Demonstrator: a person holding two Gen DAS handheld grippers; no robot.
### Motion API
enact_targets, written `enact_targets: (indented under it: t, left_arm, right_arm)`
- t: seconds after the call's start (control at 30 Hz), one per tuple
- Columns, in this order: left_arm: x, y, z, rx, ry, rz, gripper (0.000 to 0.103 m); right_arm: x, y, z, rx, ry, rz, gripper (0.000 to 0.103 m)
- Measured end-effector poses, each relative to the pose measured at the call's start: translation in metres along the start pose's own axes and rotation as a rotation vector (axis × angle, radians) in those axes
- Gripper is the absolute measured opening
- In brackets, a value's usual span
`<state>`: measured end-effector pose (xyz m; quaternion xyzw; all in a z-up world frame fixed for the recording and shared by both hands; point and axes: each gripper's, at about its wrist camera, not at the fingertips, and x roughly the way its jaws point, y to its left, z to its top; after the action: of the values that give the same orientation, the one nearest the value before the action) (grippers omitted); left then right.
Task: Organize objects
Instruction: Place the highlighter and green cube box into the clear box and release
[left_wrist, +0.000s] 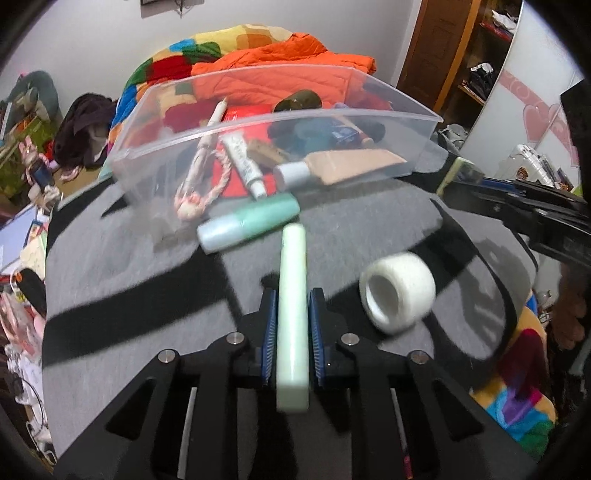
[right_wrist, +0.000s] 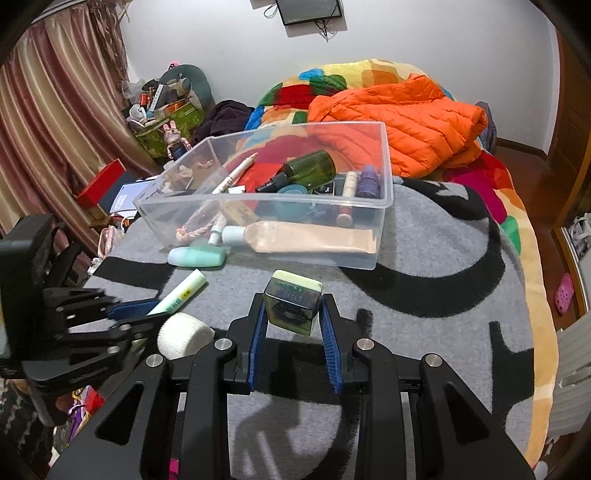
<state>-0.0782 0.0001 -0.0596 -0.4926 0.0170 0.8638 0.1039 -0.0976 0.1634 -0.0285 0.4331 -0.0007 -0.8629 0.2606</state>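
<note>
My left gripper (left_wrist: 293, 295) is shut on a pale green stick-shaped tube (left_wrist: 291, 317) that lies along its blue pads just above the grey blanket. The right wrist view shows this gripper (right_wrist: 142, 314) at the left, holding the tube (right_wrist: 183, 293). My right gripper (right_wrist: 293, 301) is shut on a small dark green box with a pale lid (right_wrist: 293, 306), held above the blanket. A clear plastic bin (left_wrist: 258, 123) (right_wrist: 258, 202) beyond both holds tubes, bottles and a pen. On the blanket lie a mint bottle (left_wrist: 247, 225) (right_wrist: 197, 256) and a white tape roll (left_wrist: 397, 291) (right_wrist: 184, 334).
The grey and black blanket (right_wrist: 424, 266) covers the bed. An orange jacket (right_wrist: 399, 110) and a multicoloured quilt (right_wrist: 332, 77) are heaped behind the bin. Clutter and boxes (right_wrist: 166, 110) fill the floor at the left by the curtain. A wardrobe (left_wrist: 480, 55) stands at the right.
</note>
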Motion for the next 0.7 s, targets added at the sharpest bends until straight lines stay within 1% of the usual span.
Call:
enact_targets:
  t: [0.07,0.13,0.27,0.47,0.6,0.7]
  left_arm:
    - [0.002,-0.002,0.004,0.009,-0.01,0.019,0.015]
    - [0.0,0.001,0.006,-0.007,-0.019,0.014,0.015]
    - [-0.015,0.01,0.007,-0.053,-0.066,0.002,0.015]
    - [-0.05,0.021,0.017,-0.107,-0.165,-0.014,0.015]
    - [-0.075,0.027,0.03,-0.121,-0.252,-0.017,0.015]
    - [-0.087,0.032,0.044,-0.13,-0.299,-0.016,0.015]
  right_arm:
    - [-0.002,0.0,0.003,0.0,-0.007,0.001,0.026]
    - [-0.004,0.0,0.008,-0.002,-0.018,0.002,0.026]
    - [-0.009,0.0,0.02,-0.006,-0.047,0.003,0.026]
    - [-0.013,0.0,0.041,-0.007,-0.096,-0.002,0.026]
    - [-0.015,0.0,0.057,-0.004,-0.128,-0.001,0.026]
    - [-0.016,0.001,0.067,-0.009,-0.15,-0.007,0.026]
